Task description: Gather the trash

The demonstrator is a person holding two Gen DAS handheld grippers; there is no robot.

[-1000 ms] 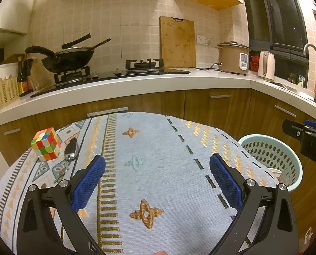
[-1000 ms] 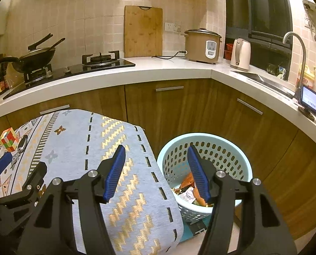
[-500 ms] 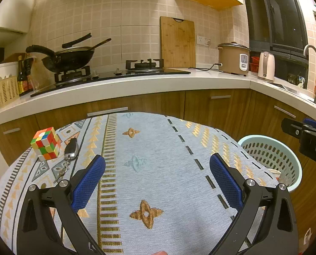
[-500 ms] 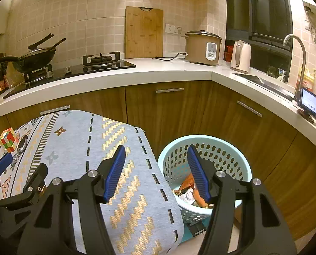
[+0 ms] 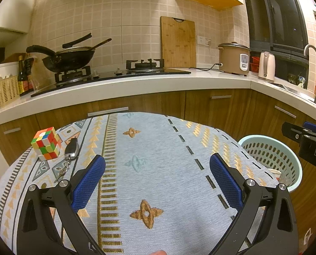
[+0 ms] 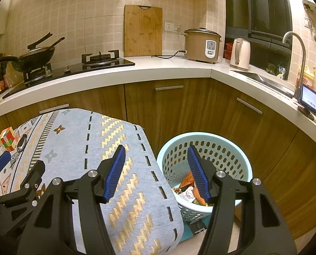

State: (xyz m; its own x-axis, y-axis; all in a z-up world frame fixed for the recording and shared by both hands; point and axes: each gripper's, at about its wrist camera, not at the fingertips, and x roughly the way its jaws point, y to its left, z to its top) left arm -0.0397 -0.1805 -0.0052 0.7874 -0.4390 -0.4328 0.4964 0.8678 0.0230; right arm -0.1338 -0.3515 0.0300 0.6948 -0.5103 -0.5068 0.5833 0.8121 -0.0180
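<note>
A pale green perforated basket [image 6: 219,148] stands on the floor right of the table and holds several wrappers and scraps [image 6: 188,188]; it also shows in the left wrist view [image 5: 270,155]. My right gripper [image 6: 156,170] is open and empty, held over the table's right edge and the basket's near rim. My left gripper [image 5: 156,176] is open and empty above the patterned grey tablecloth [image 5: 158,170]. The right gripper's side shows at the right edge of the left wrist view [image 5: 306,138].
A Rubik's cube [image 5: 46,143] and a car key with keyring [image 5: 69,150] lie at the table's left. Wooden cabinets [image 6: 179,110] and a white counter [image 6: 136,68] with wok, stove, rice cooker and kettle stand behind. A sink is at the right.
Both grippers stay open and nearly still. The right wrist view has shifted slightly, so the basket sits a little lower and closer.
</note>
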